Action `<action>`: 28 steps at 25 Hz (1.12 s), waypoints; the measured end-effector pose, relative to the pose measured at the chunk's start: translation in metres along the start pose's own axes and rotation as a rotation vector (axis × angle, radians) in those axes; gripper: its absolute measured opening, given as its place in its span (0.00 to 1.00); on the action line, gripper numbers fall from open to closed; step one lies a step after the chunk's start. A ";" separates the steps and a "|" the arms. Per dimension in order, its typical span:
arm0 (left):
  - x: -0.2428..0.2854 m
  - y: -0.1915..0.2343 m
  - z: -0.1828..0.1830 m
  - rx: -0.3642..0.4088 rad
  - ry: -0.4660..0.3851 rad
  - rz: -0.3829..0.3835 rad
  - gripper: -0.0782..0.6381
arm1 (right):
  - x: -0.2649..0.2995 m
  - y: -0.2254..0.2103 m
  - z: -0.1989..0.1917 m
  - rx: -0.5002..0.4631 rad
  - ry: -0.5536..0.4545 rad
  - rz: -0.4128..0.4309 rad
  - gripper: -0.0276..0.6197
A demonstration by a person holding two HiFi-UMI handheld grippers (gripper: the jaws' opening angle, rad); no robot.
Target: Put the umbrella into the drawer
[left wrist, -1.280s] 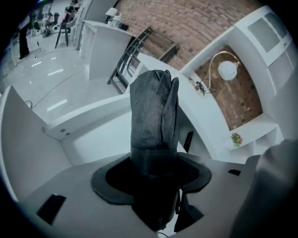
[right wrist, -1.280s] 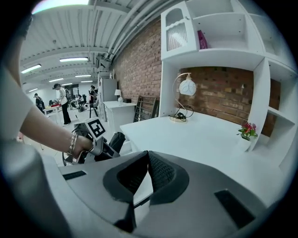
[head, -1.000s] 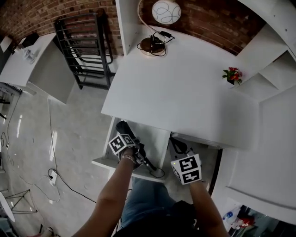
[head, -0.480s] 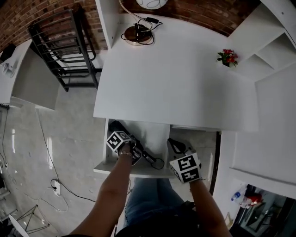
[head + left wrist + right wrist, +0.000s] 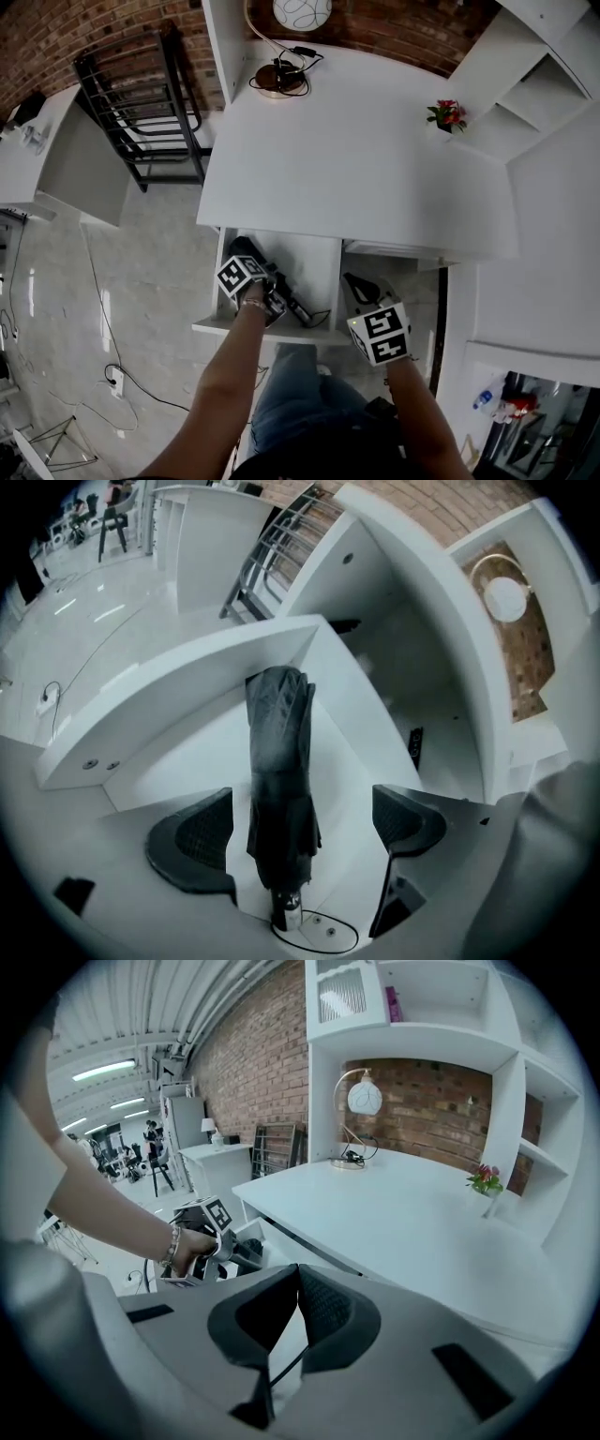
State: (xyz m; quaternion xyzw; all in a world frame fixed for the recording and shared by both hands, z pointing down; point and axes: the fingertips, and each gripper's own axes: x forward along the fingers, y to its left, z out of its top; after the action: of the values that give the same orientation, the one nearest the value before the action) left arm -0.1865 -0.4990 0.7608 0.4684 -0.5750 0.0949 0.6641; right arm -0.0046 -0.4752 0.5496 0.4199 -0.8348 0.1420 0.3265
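A folded black umbrella (image 5: 279,761) lies lengthwise on the floor of the open white drawer (image 5: 169,682), its handle and wrist loop toward the drawer's front. My left gripper (image 5: 300,829) straddles it near the handle. Its jaws are opening, and both pads (image 5: 202,841) stand clear of the fabric. In the head view the umbrella (image 5: 298,308) lies slantwise in the drawer (image 5: 317,262) under the left gripper (image 5: 255,279). My right gripper (image 5: 361,289) hovers to the right of the drawer, shut and empty. The right gripper view shows its pads meeting (image 5: 298,1274) and the left gripper (image 5: 202,1241) beyond.
The white desk top (image 5: 356,169) overhangs the back of the drawer. It carries a lamp (image 5: 281,75) with cables and a small flower pot (image 5: 446,114). A black rack (image 5: 141,103) stands at the left, white shelves at the right. A cable (image 5: 122,366) lies on the floor.
The left gripper has lowered the umbrella a little further into the drawer, where it now rests. The right gripper has shifted slightly beside the drawer.
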 end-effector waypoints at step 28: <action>-0.485 -0.136 -0.099 1.121 -1.200 -0.132 0.11 | -0.304 0.051 0.092 -0.211 -0.648 -0.120 0.04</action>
State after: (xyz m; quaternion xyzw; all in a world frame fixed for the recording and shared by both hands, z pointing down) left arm -0.1849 -0.3002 0.2878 0.7343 -0.6707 0.0622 -0.0844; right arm 0.0478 -0.3058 0.2810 0.4554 -0.8790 -0.1056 0.0937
